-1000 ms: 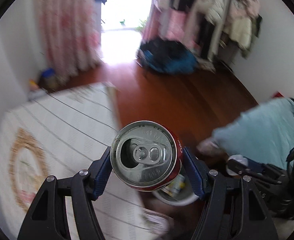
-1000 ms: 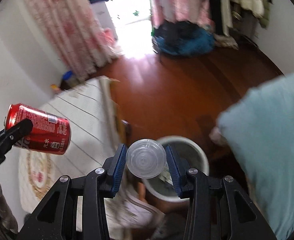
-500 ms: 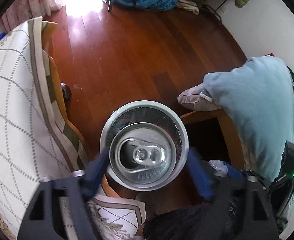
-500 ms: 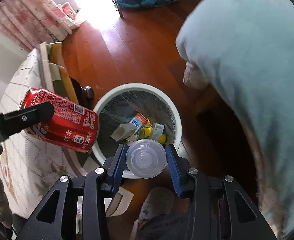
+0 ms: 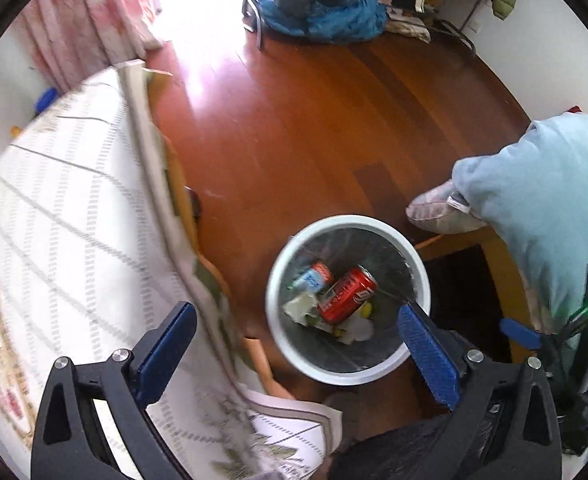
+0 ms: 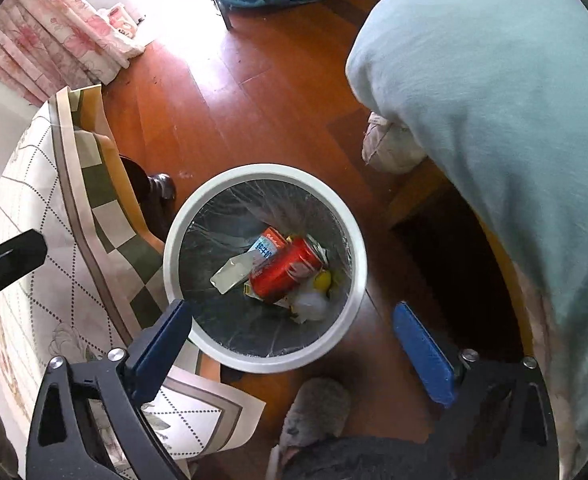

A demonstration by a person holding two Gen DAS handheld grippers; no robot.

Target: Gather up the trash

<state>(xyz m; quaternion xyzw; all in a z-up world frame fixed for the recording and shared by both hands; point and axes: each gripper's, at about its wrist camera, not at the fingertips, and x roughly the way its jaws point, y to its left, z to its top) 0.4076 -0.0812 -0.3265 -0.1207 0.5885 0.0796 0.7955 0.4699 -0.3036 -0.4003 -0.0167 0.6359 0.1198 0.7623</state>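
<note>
A white round trash bin [image 5: 422, 276] with a dark liner stands on the wooden floor; it also shows in the right wrist view [image 6: 358, 248]. A red soda can [image 5: 347, 294] lies inside it among cartons and wrappers, also seen in the right wrist view [image 6: 286, 270]. A clear plastic piece [image 6: 312, 304] lies beside the can. My left gripper [image 5: 294, 340] is open and empty above the bin's near left side. My right gripper [image 6: 292, 336] is open and empty above the bin's near rim.
A table with a white patterned cloth [image 5: 66, 232] is at the left, its edge next to the bin. A person's light blue trouser leg [image 6: 494, 112] and slippers [image 5: 440, 214] are at the right. A blue heap of clothes [image 5: 322, 12] lies at the far wall.
Both grippers have opened above the bin. The red can has left my left gripper and lies in the bin. The clear cup has left my right gripper.
</note>
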